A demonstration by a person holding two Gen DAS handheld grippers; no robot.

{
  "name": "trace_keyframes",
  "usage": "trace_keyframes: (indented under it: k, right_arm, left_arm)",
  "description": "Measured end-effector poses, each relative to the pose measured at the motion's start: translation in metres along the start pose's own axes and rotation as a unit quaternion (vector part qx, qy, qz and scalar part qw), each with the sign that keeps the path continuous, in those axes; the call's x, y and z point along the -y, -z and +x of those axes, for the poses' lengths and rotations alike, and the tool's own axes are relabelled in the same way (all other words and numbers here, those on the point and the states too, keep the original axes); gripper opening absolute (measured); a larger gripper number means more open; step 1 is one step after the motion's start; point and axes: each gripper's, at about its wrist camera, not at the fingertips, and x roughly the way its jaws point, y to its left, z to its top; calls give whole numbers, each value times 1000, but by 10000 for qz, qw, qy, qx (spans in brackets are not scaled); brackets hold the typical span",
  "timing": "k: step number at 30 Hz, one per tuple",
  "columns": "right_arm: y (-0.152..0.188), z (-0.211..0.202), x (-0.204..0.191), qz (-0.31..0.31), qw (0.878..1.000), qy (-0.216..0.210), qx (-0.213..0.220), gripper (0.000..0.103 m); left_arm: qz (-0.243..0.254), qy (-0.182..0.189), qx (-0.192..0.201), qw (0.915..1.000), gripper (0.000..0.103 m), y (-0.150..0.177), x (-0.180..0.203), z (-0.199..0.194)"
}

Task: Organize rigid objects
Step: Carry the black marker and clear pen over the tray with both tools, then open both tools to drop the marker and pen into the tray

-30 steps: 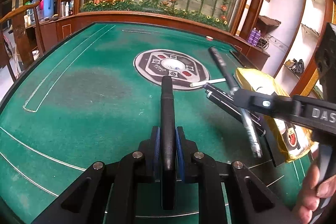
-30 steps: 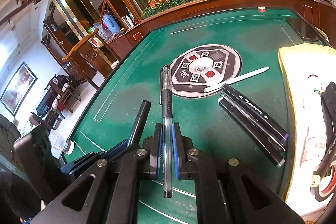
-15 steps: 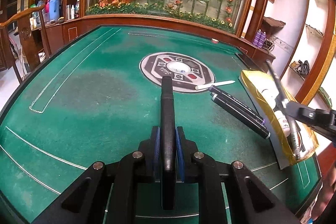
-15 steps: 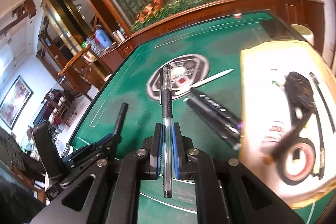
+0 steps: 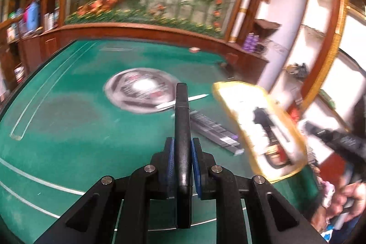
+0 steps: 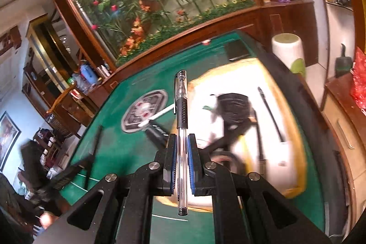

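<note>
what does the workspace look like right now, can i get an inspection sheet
surface: green felt table with a round centre panel; yellow-edged tray at its right side
job's things: black pen in the left gripper; clear pen in the right gripper; two black markers and a white stick lying on the felt
clutter: dark items in the tray, too blurred to name; small red-white piece near the far rail
grippers: both shut, each on its pen
cables: a dark strap or cord lies in the tray, cannot tell which
surroundings: flower display behind the table, wooden shelves, white cylinder beside the table
</note>
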Motion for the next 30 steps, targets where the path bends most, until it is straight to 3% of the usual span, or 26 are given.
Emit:
trace_keyframes:
  k: [4,8,13,22,24,26,30]
  right_arm:
    - [-2,9,19,37,9999,103,-112,8]
    - [-4,17,37,83,9993,311,-169,8]
    - [-1,24,59,201,9984,458,-282,8]
    - [1,36,65,184,9970,672,-348,11]
    - [1,35,65,159,9970,687,-319,20]
    - [2,31,66,153,9968,743,-253,31]
    - [-1,18,61,72,9973,730,-20,34]
  left_arm:
    - [180,735,-280,9967,15,-15,51,11]
    - [403,1114,-702,9905,15,-17,101,42]
    - [645,1184,-1075,9850,15,-8,145,79]
    - [721,1102,-1360,9819,16,0,167,115]
    - [702,1162,-1390,9809,32,2,167,115]
    - [661,1219,-1370,9808,55,3,164,111]
    - [492,1375,-1170,9823,60,-1,145,87]
